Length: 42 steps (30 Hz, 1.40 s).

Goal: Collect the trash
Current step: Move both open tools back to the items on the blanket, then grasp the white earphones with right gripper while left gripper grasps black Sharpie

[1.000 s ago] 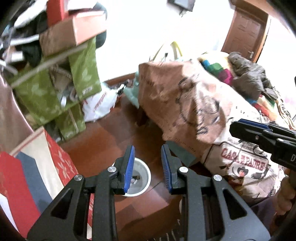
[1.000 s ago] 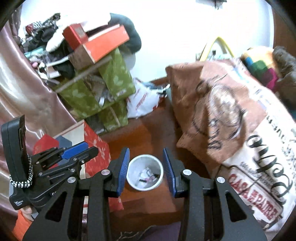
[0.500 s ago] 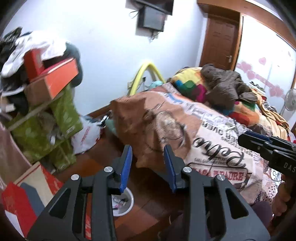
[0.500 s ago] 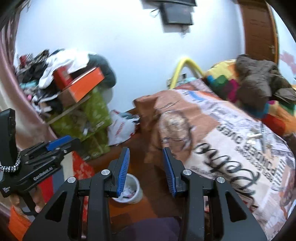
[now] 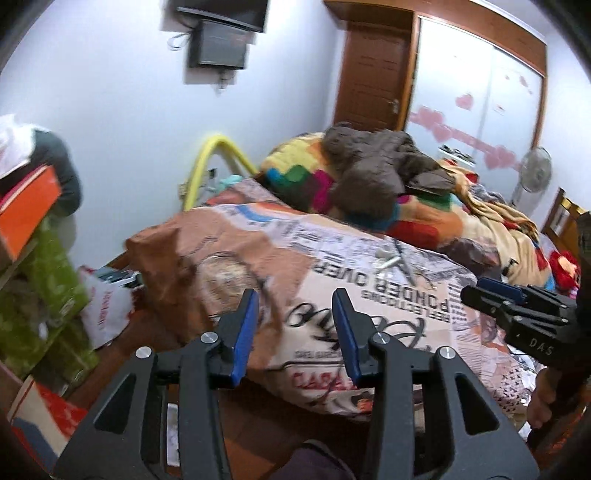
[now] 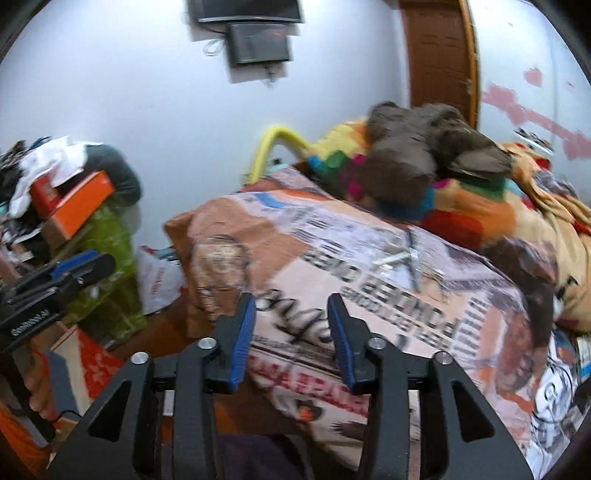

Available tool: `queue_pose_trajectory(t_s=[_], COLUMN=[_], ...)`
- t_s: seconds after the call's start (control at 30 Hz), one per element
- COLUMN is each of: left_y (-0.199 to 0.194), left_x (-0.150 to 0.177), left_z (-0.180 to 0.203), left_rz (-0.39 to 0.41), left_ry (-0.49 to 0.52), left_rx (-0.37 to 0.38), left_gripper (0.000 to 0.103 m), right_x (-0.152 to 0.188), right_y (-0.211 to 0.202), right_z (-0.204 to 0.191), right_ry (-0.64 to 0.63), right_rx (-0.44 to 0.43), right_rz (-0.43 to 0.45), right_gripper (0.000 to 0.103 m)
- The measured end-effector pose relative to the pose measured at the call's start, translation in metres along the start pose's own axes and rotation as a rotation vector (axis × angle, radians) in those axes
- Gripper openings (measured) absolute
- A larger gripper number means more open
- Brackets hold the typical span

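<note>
Both the left gripper (image 5: 293, 332) and right gripper (image 6: 291, 334) hang above the bed (image 5: 369, 280), fingers empty and opening.

A cluttered home bedroom: quilt-covered bed (image 5: 369, 280), wall-mounted TV (image 5: 221, 14), wooden door (image 5: 373, 66), standing fan (image 5: 532, 170).

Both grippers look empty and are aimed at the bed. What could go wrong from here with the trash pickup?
The small pale scraps lie flat on the printed bedcover, whose busy pattern could hide them; a pinch may catch fabric instead. The left gripper and right gripper, both empty with jaws opening, are close side by side and might collide. No bin shows in either view, so carrying trash back means turning again.
</note>
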<state>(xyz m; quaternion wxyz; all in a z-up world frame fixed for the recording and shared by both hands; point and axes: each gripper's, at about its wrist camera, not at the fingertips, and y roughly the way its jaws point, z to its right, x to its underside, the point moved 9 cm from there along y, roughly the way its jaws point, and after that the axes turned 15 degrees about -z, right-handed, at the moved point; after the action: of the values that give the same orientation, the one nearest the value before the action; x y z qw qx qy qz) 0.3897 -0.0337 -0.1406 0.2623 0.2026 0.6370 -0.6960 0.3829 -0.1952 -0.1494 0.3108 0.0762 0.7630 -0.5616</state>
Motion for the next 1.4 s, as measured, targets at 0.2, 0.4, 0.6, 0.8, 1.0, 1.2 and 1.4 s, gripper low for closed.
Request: queue_pose_trajectory(t_s=[0.2, 0.4, 0.6, 0.8, 1.0, 1.2, 1.4], left_y=[0.044, 0.1, 0.155, 0.208, 0.241, 0.261, 0.272], left_x=[-0.014, -0.02, -0.016, -0.014, -0.02, -0.022, -0.022], left_z=[0.046, 0.079, 0.1, 0.113, 0.127, 0.131, 0.126], left_rz=[-0.051, -0.134, -0.227, -0.323, -0.343, -0.356, -0.362], left_ry=[0.073, 0.099, 0.184, 0.216, 0.206, 0.179, 0.171], left_rx=[0.044, 0.106, 0.097, 0.11, 0.15, 0.19, 0.189], left_gripper=[0.044, 0.045, 0.045, 0.045, 0.045, 0.045, 0.045], right_x=[0.013, 0.018, 0.017, 0.008, -0.025, -0.057, -0.067], right_y=[0.019, 0.042, 0.067, 0.094, 0.118, 0.157, 0.205], right_z=[0.061, 0.11, 0.148, 0.178, 0.189, 0.199, 0.217], right_ry=[0.118, 0.176, 0.215, 0.268, 0.28, 0.297, 0.286], right_rx=[0.049, 0.089, 0.095, 0.068, 0.009, -0.002, 0.082], right_rz=[-0.036, -0.087, -0.131, -0.164, -0.165, -0.191, -0.279], right_gripper=[0.047, 0.047, 0.047, 0.047, 0.047, 0.047, 0.047])
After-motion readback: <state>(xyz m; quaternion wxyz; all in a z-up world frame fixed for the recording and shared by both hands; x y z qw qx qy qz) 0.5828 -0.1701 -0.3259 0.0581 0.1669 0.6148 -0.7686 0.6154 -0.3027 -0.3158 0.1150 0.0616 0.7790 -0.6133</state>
